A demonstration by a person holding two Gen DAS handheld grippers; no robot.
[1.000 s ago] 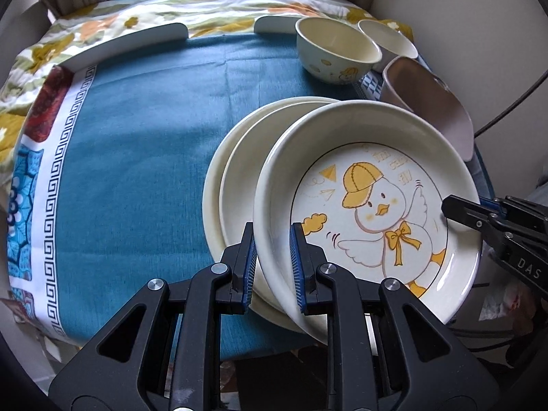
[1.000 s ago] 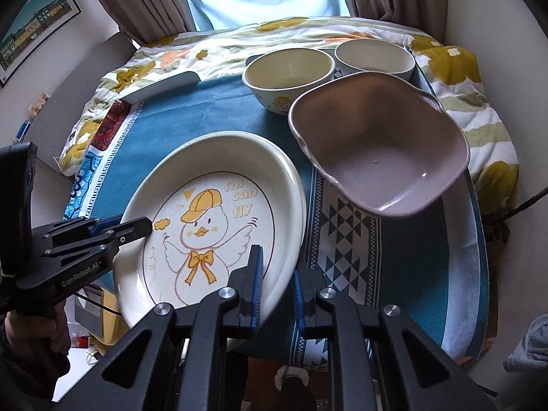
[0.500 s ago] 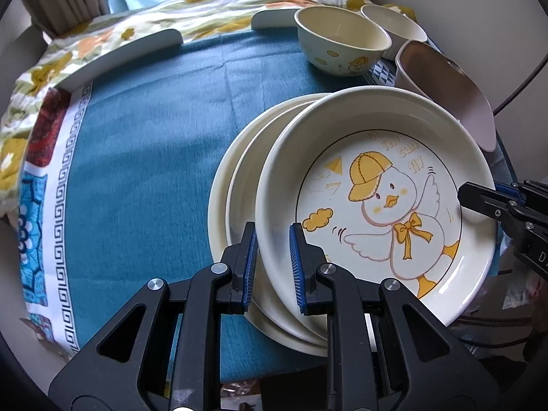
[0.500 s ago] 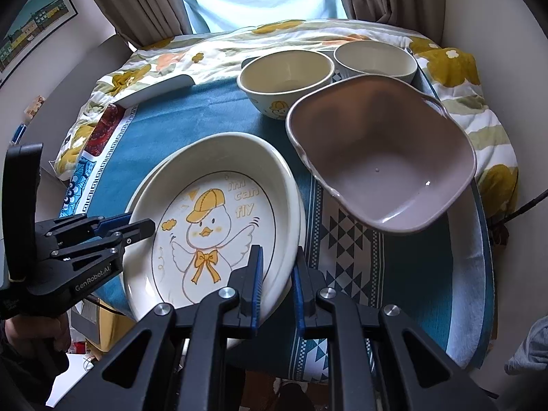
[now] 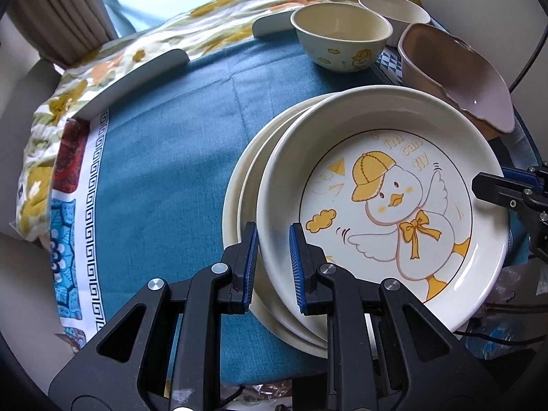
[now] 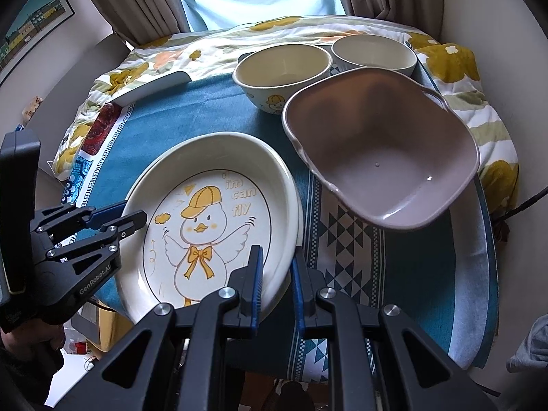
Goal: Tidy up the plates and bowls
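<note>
A cream plate with a yellow-capped duck [image 5: 394,205] hangs just above two plain cream plates [image 5: 239,188] stacked on the teal cloth. My left gripper [image 5: 273,236] is shut on its left rim. In the right wrist view the duck plate [image 6: 205,219] fills the lower left, and my right gripper [image 6: 276,260] is shut on its near right rim. Each gripper shows in the other's view: the right gripper [image 5: 486,185] at the plate's right rim, the left gripper [image 6: 132,214] at its left. A sliver of a lower plate [image 6: 299,219] peeks out at the right.
A cream duck bowl [image 5: 339,41] and a second cream bowl [image 5: 394,10] stand at the back right. A mauve squarish bowl [image 6: 383,157] sits close beside the plates. White curved rails [image 5: 137,78] edge the teal tablecloth [image 5: 154,171]. A hand [image 6: 30,339] holds the left gripper.
The left gripper has rolled a little, and the duck plate has shifted slightly over the two plates beneath. Both grips on its rim are unchanged.
</note>
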